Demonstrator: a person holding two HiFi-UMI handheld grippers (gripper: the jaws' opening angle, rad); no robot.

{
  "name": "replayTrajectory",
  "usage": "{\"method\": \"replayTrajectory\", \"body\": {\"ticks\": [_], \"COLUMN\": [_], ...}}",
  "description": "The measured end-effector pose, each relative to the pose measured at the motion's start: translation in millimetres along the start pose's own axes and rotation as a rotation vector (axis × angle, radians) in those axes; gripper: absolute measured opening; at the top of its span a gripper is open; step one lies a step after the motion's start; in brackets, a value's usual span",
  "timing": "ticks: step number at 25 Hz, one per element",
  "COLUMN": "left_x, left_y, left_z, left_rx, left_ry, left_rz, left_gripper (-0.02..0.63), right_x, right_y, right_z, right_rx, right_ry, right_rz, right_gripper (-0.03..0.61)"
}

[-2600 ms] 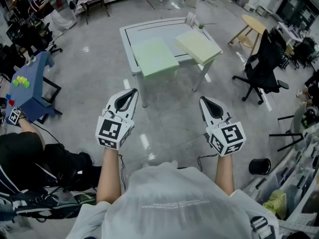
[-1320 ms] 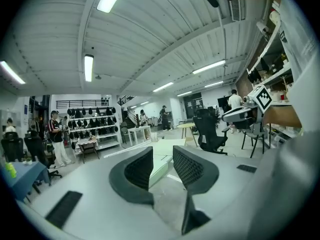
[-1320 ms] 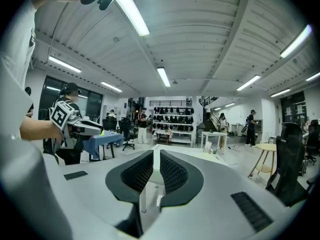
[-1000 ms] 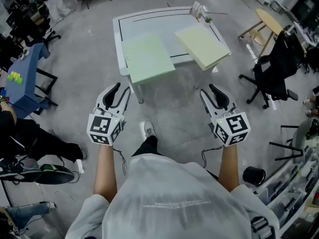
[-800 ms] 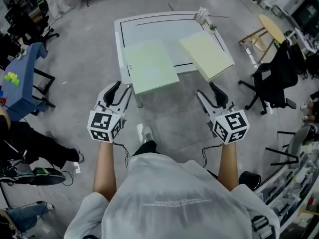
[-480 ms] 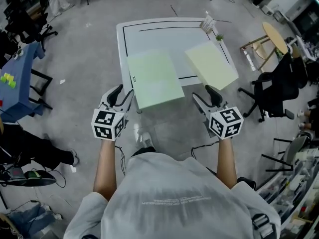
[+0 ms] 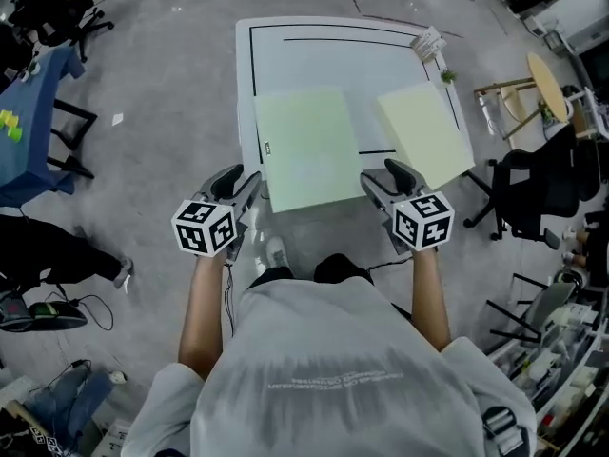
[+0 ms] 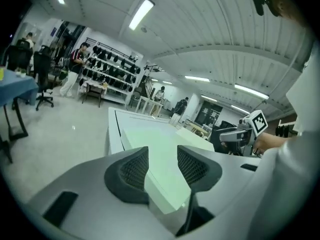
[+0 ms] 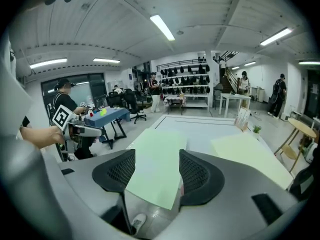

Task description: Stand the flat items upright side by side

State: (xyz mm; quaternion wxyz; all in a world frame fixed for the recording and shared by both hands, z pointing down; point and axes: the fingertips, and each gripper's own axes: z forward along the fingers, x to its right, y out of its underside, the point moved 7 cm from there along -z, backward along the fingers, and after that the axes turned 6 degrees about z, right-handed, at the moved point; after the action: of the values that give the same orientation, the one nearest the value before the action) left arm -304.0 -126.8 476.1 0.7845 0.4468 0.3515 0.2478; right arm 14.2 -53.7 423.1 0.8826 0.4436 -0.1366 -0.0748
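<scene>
the head view alone lays out the whole tabletop (image 7: 324,60): white with a black line round it, and two flat boards lying on it, apart from each other. the green board (image 7: 306,149) lies at the near left, its near edge sticking out past the tabletop's edge. the yellow board (image 7: 425,133) lies to its right, turned at an angle, with one corner hanging over the side. both lie flat. from above, the left gripper (image 7: 243,181) sits just off the green board's near left corner and the right gripper (image 7: 381,177) just off its near right corner, but the gaps are hard to read there.

the gripper views settle that. the left fingers (image 8: 131,170) stand apart, having just been opening. the green board's near corner shows in the gap, and neither pad presses on it. the right fingers (image 9: 194,174) are likewise apart and have just been opening, with the green board's near edge seen between them, untouched. whether the board truly reaches in between either pair or only lies beyond, i cannot tell.

the gripper views also show a rack (image 9: 187,74) of dark things on the far wall and small figures standing far back, too small to make out. only the head view shows the round stool (image 7: 549,74), the black chair (image 7: 538,193) and a shoe (image 7: 274,252) on the floor. a small plant (image 7: 447,76) and a card stand (image 7: 428,41) sit at the tabletop's far right corner, and the print on the stand is unreadable.
</scene>
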Motion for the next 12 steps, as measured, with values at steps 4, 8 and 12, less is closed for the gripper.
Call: {"method": "replayTrajectory", "body": {"ticks": [4, 8, 12], "left_x": [-4, -3, -2], "left_y": [23, 51, 82], "left_z": [13, 27, 42], "left_rx": [-0.048, -0.095, -0.156], "left_ry": [0.011, 0.035, 0.075], "left_rz": [-0.117, -0.274, -0.422], "left_gripper": [0.206, 0.264, 0.304], "right_x": [9, 27, 49], "right_y": [14, 24, 27], "right_z": [33, 67, 101], "right_rx": [-0.095, -0.188, -0.264], "right_ry": [-0.064, -0.137, -0.183], "right_rz": [0.012, 0.03, 0.084], "right_gripper": [0.305, 0.312, 0.326]}}
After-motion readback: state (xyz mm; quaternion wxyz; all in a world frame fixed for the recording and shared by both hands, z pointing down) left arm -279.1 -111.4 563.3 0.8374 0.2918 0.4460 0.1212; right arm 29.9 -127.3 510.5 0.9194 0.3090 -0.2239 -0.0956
